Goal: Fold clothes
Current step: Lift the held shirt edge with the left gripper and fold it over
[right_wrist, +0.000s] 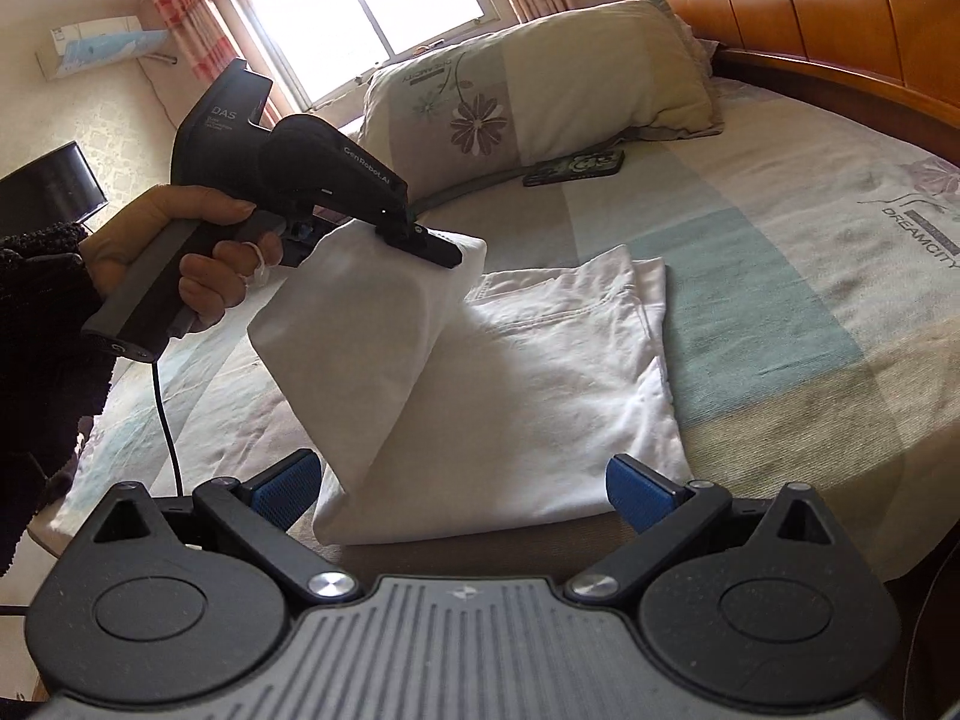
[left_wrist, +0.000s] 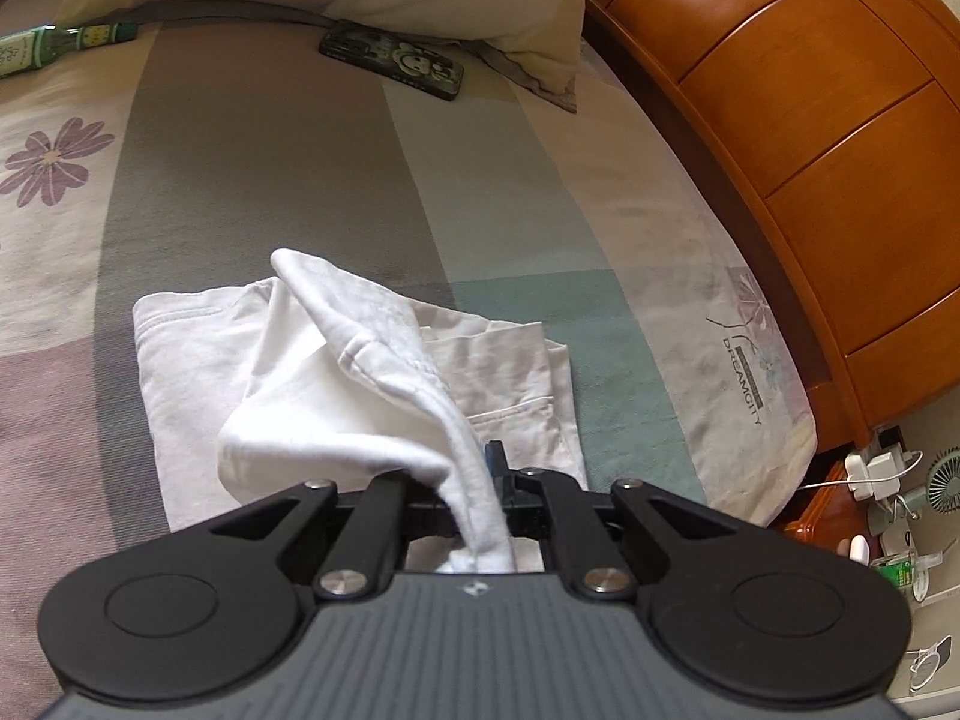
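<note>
On the bed: a striped, flower-printed bedspread (right_wrist: 780, 252) runs wall to wall, and all the action sits on it.
Headboard: glossy orange-brown wooden panels (left_wrist: 810, 120) curve along the far side of the mattress.
Window: bright daylight pours through the window (right_wrist: 360, 6), checked curtains on both sides, an air conditioner (right_wrist: 96, 45) high on the wall to its left.
Pillow: one big floral pillow (right_wrist: 540, 84) lies at the head, with a phone (right_wrist: 573, 168) in a cartoon case flat just in front of it.
Garment: the white garment (right_wrist: 540, 396) lies partly folded in the middle of the bedspread, one end lifted clear and draped back over the flat part.
Left hand: the person's hand (right_wrist: 180, 252) wraps the pistol grip, dark knitted sleeve at the wrist, tool tilted nose-down over the cloth.
Left gripper: the left gripper (left_wrist: 480, 498) has its fingers clamped tight on a bunched fold of that white garment, fabric trailing between them.
Right gripper: the right gripper (right_wrist: 462, 486) hovers low at the near edge, blue pads (right_wrist: 639, 492) spread wide, nothing between them, the garment's near hem just ahead.
Bottle: a green bottle (left_wrist: 54, 45) lies on its side near the pillow.
Bedside: chargers and a small fan (left_wrist: 945, 480) crowd the bedside surface below the headboard.
</note>
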`<state>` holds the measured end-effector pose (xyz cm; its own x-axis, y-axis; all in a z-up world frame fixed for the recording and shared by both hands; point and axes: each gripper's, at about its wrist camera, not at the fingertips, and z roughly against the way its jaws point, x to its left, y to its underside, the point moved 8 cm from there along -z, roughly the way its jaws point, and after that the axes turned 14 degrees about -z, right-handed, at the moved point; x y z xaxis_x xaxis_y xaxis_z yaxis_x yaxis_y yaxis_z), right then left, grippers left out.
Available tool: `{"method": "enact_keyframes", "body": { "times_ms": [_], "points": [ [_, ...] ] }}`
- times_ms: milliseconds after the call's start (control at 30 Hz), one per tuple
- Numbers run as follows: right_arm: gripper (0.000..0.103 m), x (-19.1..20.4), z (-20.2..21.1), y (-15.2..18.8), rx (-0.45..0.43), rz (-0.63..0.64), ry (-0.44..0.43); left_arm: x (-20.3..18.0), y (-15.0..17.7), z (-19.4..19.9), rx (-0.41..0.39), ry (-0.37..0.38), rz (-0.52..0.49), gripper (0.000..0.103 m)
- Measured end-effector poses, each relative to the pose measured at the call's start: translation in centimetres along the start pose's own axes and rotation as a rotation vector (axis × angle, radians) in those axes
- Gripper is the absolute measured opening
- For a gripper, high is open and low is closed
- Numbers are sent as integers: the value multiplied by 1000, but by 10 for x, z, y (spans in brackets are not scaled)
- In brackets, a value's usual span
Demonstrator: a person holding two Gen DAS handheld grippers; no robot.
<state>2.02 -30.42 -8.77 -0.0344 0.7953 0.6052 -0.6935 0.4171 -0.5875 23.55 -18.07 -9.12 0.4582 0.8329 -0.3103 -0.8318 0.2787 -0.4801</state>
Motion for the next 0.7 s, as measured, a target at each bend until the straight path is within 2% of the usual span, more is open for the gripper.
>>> {"method": "enact_keyframes", "body": {
  "times_ms": [700],
  "points": [
    [103, -15, -15, -2, 33, -29, 14, -23, -8, -53, 83, -24, -20, 5]
  ]
}}
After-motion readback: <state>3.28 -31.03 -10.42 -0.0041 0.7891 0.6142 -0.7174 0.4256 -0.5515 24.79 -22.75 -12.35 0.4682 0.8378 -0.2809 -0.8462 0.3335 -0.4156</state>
